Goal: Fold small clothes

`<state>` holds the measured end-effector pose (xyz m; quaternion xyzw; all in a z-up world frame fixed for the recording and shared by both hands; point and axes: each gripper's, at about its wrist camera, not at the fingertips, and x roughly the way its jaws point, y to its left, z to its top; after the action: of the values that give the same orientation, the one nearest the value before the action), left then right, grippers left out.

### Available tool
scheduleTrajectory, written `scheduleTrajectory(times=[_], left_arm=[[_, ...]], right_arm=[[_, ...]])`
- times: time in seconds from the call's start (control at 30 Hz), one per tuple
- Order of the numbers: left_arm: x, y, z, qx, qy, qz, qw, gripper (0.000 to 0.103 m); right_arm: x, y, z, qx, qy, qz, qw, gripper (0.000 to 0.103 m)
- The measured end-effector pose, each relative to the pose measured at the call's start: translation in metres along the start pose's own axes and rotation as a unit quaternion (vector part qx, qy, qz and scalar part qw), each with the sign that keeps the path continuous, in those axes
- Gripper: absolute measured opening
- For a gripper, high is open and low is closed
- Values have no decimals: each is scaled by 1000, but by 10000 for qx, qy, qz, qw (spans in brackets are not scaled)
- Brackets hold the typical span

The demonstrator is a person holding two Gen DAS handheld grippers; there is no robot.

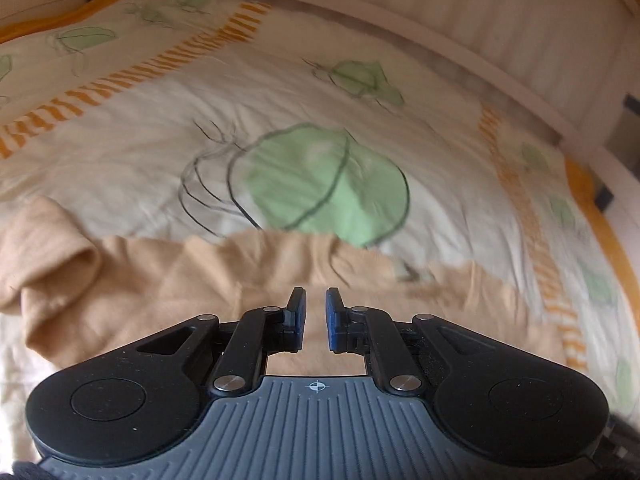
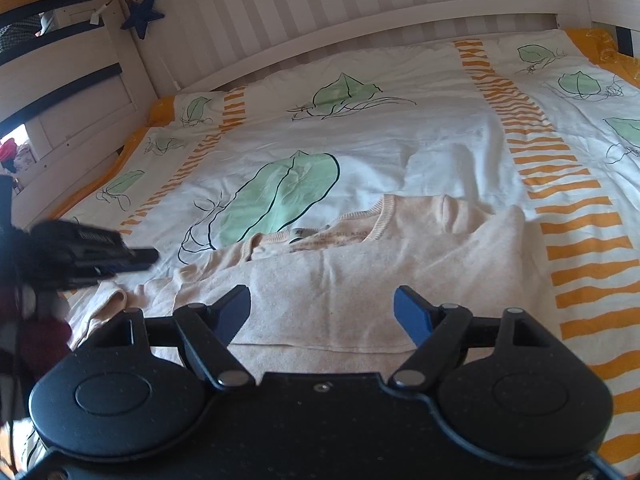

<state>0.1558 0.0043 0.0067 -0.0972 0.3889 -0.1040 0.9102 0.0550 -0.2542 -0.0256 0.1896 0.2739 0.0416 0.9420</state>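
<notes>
**Small top spread for folding, both grippers unloaded**

A peach top [image 2: 360, 280] lies flat on the bedspread [image 2: 400, 140], collar far, one side already lapped over, judged mid-fold. Right gripper [image 2: 322, 312], fingers wide apart, hovers above its near hem; left gripper [image 1: 316, 316], fingers nearly together, grips nothing. Bare bedspread lies beyond, up to the headboard [image 2: 320, 20]

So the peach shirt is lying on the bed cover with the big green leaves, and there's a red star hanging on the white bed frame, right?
Almost. The star is dark blue, not red; the right wrist view shows it hanging at the top left of the white bed frame. The rest is right: the peach shirt lies on the bed cover with the big green leaves.
</notes>
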Motion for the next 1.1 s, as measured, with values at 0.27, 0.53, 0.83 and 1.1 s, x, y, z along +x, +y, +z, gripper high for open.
scheduleTrajectory(times=[0.27,0.53,0.83,1.1], left_arm=[[-20,68,19,-768,-101,473,9959,22],[-49,171,49,-930,-20,1805,9792,26],[-80,262,52,-1653,74,2266,9598,27],[-94,296,56,-2113,-82,2372,9482,27]], right_arm=[[1,31,-5,-1041,-144,-377,9938,81],[39,132,-8,-2341,0,56,9722,71],[106,277,-35,-3899,-86,1100,9142,64],[150,358,-111,-5766,-145,1469,8036,62]])
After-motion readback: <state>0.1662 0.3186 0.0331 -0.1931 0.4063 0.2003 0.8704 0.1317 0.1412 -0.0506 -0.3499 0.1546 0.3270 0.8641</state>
